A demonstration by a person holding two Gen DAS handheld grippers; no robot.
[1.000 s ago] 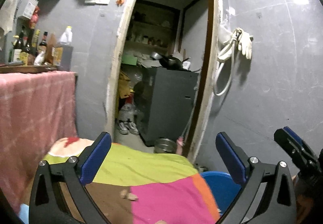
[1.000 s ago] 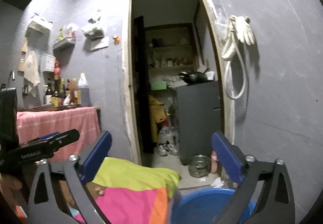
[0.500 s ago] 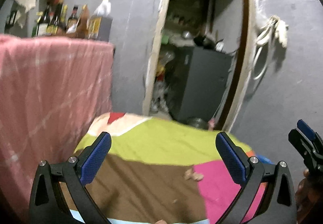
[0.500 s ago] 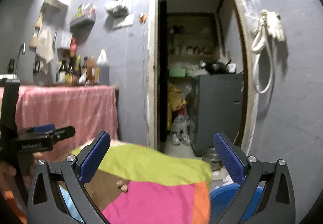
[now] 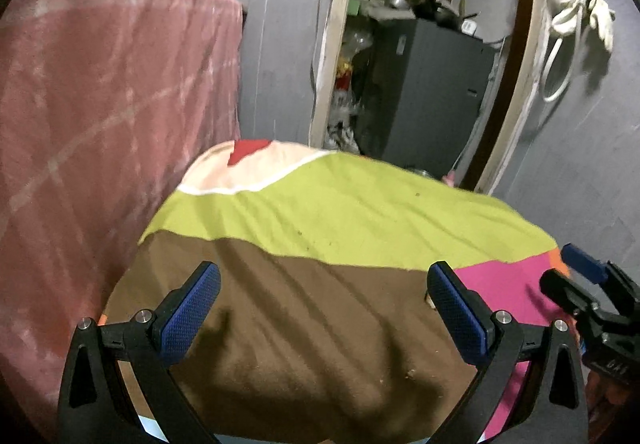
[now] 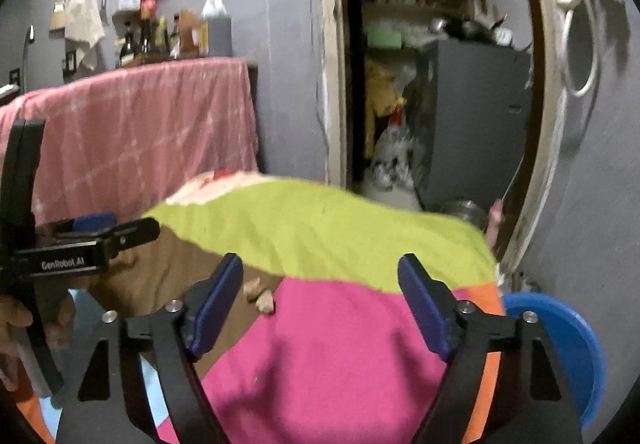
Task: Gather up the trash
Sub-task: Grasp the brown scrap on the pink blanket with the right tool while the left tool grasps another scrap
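Small tan scraps of trash (image 6: 261,296) lie on a table under a patchwork cloth (image 6: 332,328), at the seam of its brown and pink patches. My right gripper (image 6: 320,302) is open and empty, just above the cloth with the scraps near its left finger. My left gripper (image 5: 325,314) is open and empty over the brown patch (image 5: 304,328); a few crumbs (image 5: 409,374) lie near its right finger. The right gripper shows at the right edge of the left wrist view (image 5: 576,276), and the left gripper at the left of the right wrist view (image 6: 96,232).
A blue basin (image 6: 568,348) sits low beside the table's right edge. A counter draped in pink cloth (image 5: 100,103) with bottles (image 6: 168,35) stands to the left. An open doorway (image 6: 432,83) with a dark cabinet (image 5: 432,91) is behind; gloves and a hose (image 5: 580,19) hang on the right wall.
Both grippers have tipped down and come closer to the table; the cloth now fills more of each view. Both stay open and empty.
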